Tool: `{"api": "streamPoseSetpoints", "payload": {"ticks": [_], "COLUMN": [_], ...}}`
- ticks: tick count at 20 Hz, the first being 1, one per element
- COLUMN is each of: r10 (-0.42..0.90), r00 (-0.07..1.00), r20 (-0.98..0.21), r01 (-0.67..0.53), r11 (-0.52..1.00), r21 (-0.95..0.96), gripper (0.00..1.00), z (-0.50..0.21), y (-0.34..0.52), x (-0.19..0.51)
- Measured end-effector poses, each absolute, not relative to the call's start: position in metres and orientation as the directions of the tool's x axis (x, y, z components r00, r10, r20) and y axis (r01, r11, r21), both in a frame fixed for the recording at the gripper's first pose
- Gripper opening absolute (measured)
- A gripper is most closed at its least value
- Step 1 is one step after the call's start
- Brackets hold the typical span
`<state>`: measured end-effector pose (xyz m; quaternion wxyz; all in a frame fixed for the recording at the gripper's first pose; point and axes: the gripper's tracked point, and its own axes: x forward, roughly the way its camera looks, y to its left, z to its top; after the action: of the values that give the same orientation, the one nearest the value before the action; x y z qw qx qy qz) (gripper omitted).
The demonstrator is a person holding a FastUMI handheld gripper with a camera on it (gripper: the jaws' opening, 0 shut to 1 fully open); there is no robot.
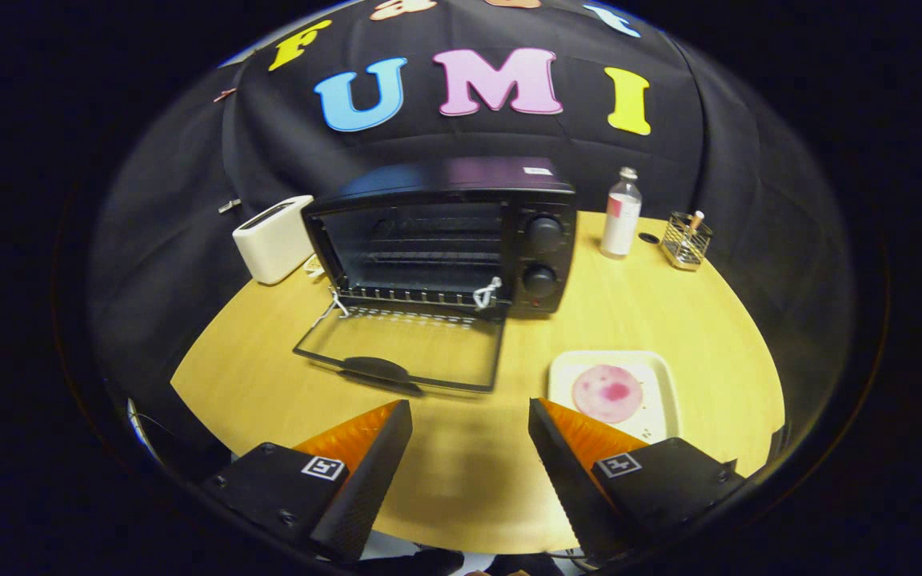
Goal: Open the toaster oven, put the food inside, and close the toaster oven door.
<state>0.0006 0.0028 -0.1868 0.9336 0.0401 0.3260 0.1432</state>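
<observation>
Pink food (607,393) on tray (663,376); gripper (471,424) jaws apart.

A staged booth: black cloth wall (173,200) behind a wooden table (461,472) of kitchen appliances.

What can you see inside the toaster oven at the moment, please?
Through the toaster oven's lowered door a bare wire rack shows, with no food on it. The pink food lies on its tray, beside the open gripper. The dark back corners stay hidden.
</observation>
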Motion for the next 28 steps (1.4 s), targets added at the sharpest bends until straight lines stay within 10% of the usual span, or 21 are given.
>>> {"api": "streamPoseSetpoints", "payload": {"ticks": [8, 17, 22, 25, 28], "r10": [0.371, 0.448, 0.49, 0.475, 0.478], "r00": [0.585, 0.474, 0.417, 0.404, 0.415], "r20": [-0.721, -0.758, -0.765, -0.781, -0.774], "r01": [-0.011, -0.059, -0.024, 0.029, -0.006], "r11": [0.893, 0.875, 0.848, 0.847, 0.852], "r21": [0.451, 0.48, 0.53, 0.531, 0.523], "gripper": [0.99, 0.95, 0.56, 0.15, 0.09], "z": [-0.24, -0.29, -0.299, -0.304, -0.302], "y": [-0.122, -0.15, -0.145, -0.151, -0.149], "x": [0.035, 0.06, 0.069, 0.073, 0.071]}}
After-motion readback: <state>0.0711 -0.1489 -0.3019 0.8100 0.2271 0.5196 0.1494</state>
